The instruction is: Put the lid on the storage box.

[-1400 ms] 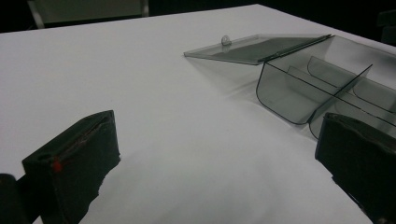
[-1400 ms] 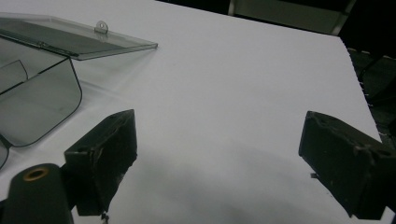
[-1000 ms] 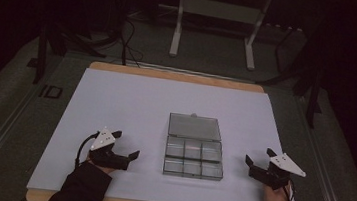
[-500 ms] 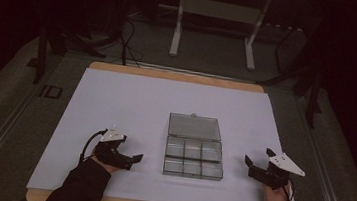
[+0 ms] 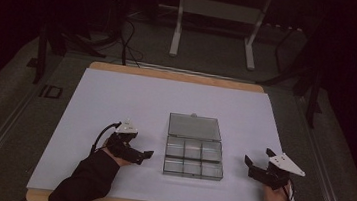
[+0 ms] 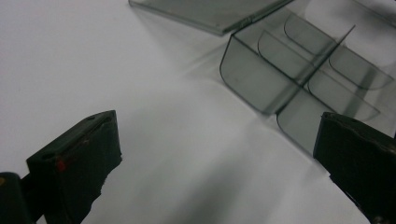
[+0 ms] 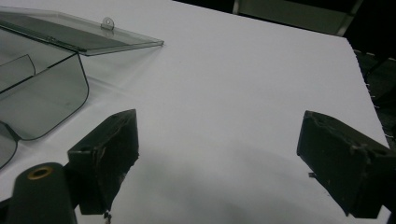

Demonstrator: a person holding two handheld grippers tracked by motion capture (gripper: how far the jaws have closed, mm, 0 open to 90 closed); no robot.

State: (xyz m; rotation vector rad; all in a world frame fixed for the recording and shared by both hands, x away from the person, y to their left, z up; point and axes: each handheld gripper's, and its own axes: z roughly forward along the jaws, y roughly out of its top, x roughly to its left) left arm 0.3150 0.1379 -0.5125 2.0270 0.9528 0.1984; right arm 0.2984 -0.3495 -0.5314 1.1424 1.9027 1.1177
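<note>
The left gripper (image 5: 146, 155) rests low over the white tabletop (image 5: 116, 99), held by a hand in a dark sleeve (image 5: 82, 183), with its jaws spread wide and nothing between them. They point to the right, at the box (image 5: 193, 160), which lies just beyond the tips. In the left gripper view the gripper (image 6: 219, 154) has bare white tabletop (image 6: 93, 60) between its jaws, and the box (image 6: 299, 74) sits ahead and to the right, its near corner close to the right-hand jaw but not touching it.

The box is clear and smoky grey, split by thin walls into small compartments, all of which look bare. Its lid (image 5: 194, 126) lies folded back flat on the tabletop on the far side of the tray, with a small tab at its far edge.

To the right of the box, and further from it than the left one, the right gripper (image 5: 252, 163) also sits low over the tabletop. It points left toward the box, jaws wide apart and holding nothing. In the right gripper view, the gripper (image 7: 217, 144) frames bare tabletop (image 7: 233, 70), with the box (image 7: 42, 102) off to the left of the left-hand jaw and the lid (image 7: 93, 37) beyond it.
</note>
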